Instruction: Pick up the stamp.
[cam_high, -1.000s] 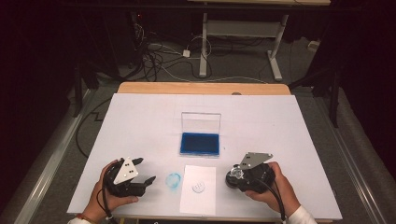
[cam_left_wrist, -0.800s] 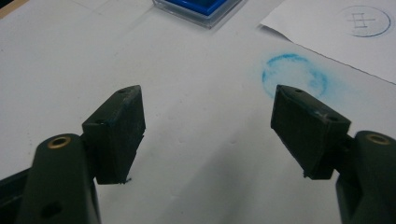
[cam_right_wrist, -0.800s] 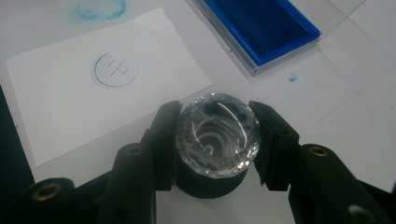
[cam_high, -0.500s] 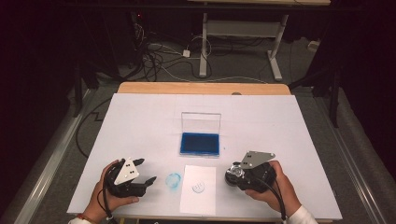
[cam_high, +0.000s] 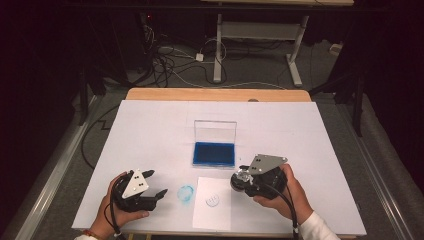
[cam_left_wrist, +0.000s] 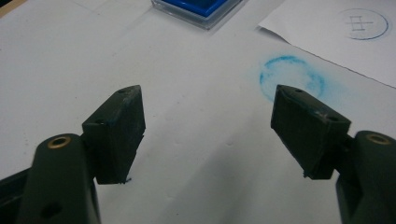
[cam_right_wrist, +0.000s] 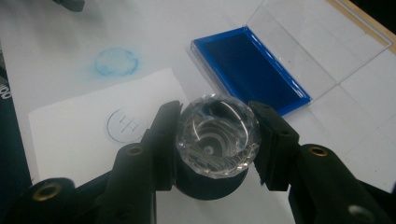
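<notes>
While the right claw grips a round stamp with a clear faceted knob, its two black pads pressed against the stamp's sides, it is held above the desk at the right edge of a single sheet of paper. One blue ring-shaped print sits on that sheet. Just left of the sheet, a second, smudged blue ring marks the bare desk surface. Beyond the paper lies one ink pad case: its tray holds a dark blue pad, and its clear lid stands open at the far side. Nothing lies between the stamp and the case. The left claw rests low near the front left of the desk, jaws parted about halfway with nothing between them, and the smudged ring lies just ahead of its right pad.
</notes>
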